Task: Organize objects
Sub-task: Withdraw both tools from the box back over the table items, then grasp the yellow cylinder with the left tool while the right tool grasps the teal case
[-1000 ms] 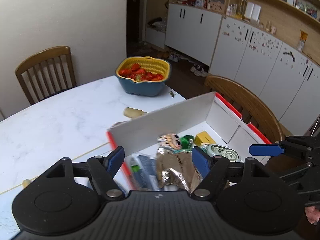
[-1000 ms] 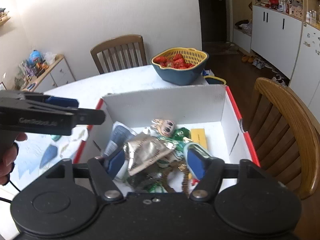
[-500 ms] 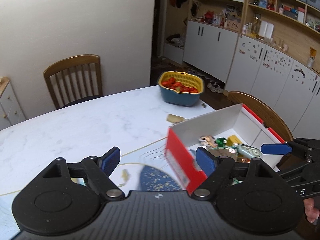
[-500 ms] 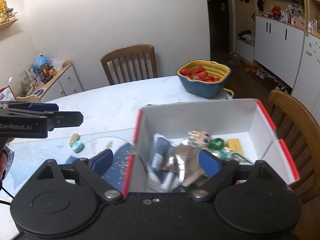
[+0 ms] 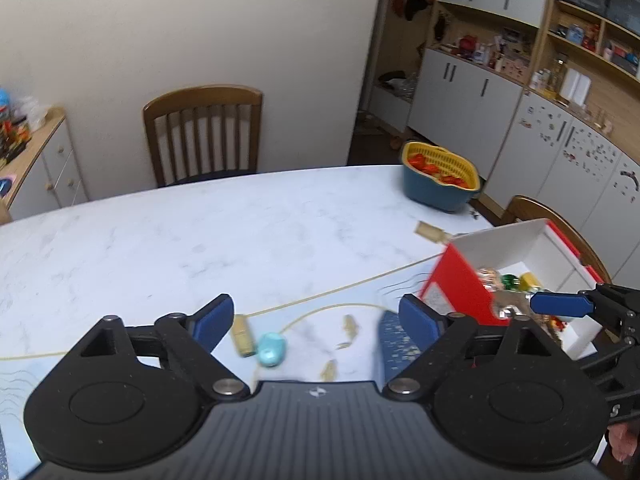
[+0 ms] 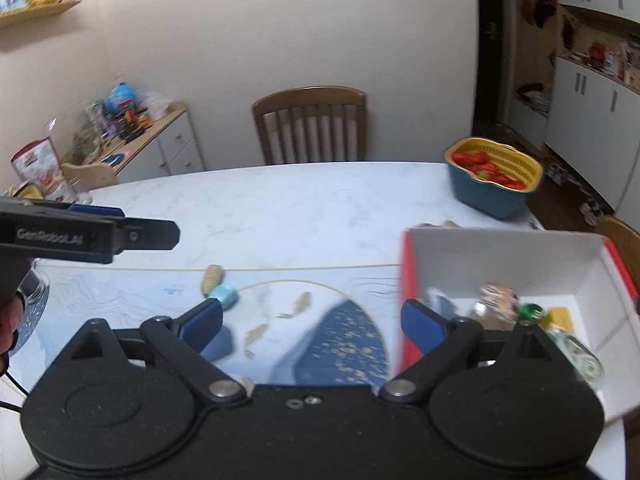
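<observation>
Both grippers hang above the white marble worktop, apparently between picks: the next move is likely reaching the small turquoise rounded object and tan capsule-shaped piece at 6 o'clock. The left gripper and right gripper gape wide, holding nothing. The red-and-white cardboard box of trinkets sits at 3 o'clock.

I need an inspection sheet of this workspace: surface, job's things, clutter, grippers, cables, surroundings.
Surface: white marble table, with a blue patterned mat at its near edge.
Job's things: red and white box holding mixed small items; turquoise object beside a tan piece on the mat.
Clutter: basket of red food.
Grippers: left hand-held gripper open; right hand-held gripper open; both empty.
Cables: nothing seen.
Surroundings: wooden chair, white cabinets.
</observation>
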{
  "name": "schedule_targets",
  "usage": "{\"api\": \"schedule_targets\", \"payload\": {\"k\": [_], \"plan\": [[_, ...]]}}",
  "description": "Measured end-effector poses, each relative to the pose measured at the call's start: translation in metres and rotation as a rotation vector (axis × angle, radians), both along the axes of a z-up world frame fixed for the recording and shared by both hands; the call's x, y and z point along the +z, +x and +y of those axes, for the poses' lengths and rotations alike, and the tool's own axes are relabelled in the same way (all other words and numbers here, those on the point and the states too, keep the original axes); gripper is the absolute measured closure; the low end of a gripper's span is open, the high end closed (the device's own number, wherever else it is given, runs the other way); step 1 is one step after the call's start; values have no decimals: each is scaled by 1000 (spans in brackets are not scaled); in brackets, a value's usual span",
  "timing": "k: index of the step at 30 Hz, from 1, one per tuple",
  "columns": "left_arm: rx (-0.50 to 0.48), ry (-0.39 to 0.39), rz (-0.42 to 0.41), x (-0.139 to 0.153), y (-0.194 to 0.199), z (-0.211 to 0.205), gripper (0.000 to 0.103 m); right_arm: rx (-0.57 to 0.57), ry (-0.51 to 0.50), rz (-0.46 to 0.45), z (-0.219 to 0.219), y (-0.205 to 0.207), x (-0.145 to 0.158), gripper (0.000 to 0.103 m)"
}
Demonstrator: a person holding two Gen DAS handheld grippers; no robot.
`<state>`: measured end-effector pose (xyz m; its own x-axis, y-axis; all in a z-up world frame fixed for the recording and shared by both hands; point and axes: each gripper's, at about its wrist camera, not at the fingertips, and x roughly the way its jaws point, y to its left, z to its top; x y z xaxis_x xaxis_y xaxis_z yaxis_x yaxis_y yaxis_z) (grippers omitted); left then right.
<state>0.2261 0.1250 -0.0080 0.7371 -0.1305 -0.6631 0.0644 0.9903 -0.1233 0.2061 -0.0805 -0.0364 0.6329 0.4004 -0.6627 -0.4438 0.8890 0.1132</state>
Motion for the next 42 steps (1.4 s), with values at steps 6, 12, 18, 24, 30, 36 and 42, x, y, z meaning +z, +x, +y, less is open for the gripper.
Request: {"api": "schedule_targets", "payload": {"k": [6, 12, 18, 24, 30, 36, 42], "plan": [[47, -5, 27, -19, 10, 37, 0, 65, -34, 11, 44, 5, -15, 8], [127, -16, 90, -50, 34, 75, 0, 118, -78, 28, 81, 17, -34, 8], [169, -44, 164, -85, 57, 97, 0, 132, -112, 62, 106, 36, -63, 8], [166, -33, 203, -111, 74, 99, 0, 152, -145, 88, 123, 50, -90, 10], [114, 5, 204, -125, 83, 87, 0, 190, -159, 84, 132, 60, -105, 15], [102, -15, 204, -136, 94, 83, 0, 210, -175, 78, 138, 67, -114, 28], [87, -33, 198, -141, 99, 79, 1, 233, -181, 72, 144, 72, -120, 37]]}}
